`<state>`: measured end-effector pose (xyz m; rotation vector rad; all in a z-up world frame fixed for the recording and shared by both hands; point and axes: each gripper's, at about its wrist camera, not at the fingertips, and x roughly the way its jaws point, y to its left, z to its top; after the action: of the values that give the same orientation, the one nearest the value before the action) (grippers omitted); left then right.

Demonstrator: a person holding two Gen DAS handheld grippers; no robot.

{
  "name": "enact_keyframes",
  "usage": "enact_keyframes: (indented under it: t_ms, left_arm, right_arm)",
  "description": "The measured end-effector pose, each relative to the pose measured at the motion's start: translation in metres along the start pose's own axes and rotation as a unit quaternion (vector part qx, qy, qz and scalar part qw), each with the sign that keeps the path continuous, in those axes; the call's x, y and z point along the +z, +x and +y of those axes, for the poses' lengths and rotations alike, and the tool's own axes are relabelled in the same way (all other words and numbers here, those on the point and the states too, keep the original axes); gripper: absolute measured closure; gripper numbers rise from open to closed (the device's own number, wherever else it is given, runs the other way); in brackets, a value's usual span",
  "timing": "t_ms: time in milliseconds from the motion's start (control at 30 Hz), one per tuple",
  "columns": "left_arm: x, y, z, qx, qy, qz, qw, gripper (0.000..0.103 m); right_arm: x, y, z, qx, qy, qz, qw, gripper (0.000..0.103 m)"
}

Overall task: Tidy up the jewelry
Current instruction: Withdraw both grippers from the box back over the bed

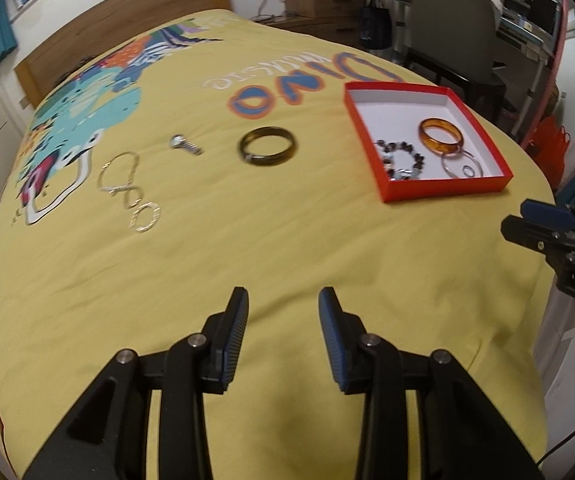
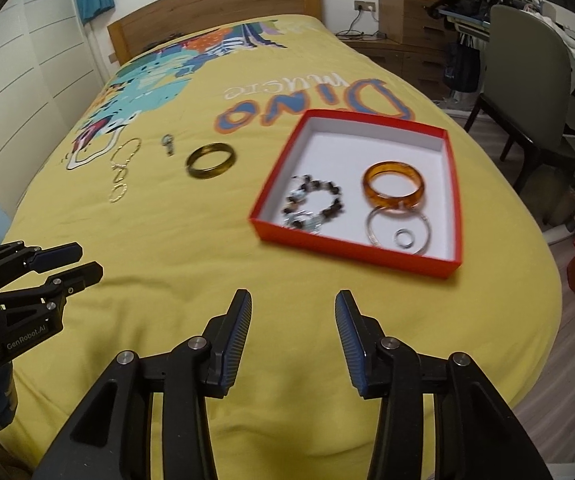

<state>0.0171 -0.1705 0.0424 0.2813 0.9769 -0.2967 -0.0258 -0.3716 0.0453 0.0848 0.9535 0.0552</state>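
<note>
Your box [image 2: 449, 200] sits on bedspread [image 2: 167, 248], right of loose pieces. Inside it: bangle [image 2: 393, 188], beaded bracelet [image 2: 313, 204] to its left, hoop [image 2: 399, 226] nearer you, touching bangle, small ring [image 2: 404, 238] within hoop. Left of box, in row: second bangle [image 2: 210, 166], charm [image 2: 168, 145], chain [image 2: 121, 176] farthest left.

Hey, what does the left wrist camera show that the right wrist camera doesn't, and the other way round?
Only the left wrist view shows the right gripper from the side, at the frame's right edge. Only the right wrist view shows the left gripper from the side, plus bare wood floor beside the bed. Both show the red box holding the amber bangle and beaded bracelet, with the dark bangle, small charm and gold chain on the yellow bedspread.
</note>
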Motion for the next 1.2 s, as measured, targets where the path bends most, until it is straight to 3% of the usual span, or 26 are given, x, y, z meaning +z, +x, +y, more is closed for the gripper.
enact_keyframes:
  t_ms: [300,567,1200]
  left_arm:
    - [-0.031,-0.032,0.039,0.04,-0.039,-0.024,0.9981,0.068]
    - [-0.053,-0.045,0.061,0.062,-0.049,-0.023,0.9966,0.068]
    - [-0.077,-0.039,0.098,0.084,-0.074,-0.008,0.9937,0.068]
  right_arm:
    - [-0.016,-0.012,0.038,0.016,-0.006,0.001,1.0,0.059]
    - [-0.019,-0.017,0.07,0.029,-0.019,-0.004,0.999,0.059]
    - [-0.026,0.002,0.112,0.045,-0.039,0.019,0.998,0.057]
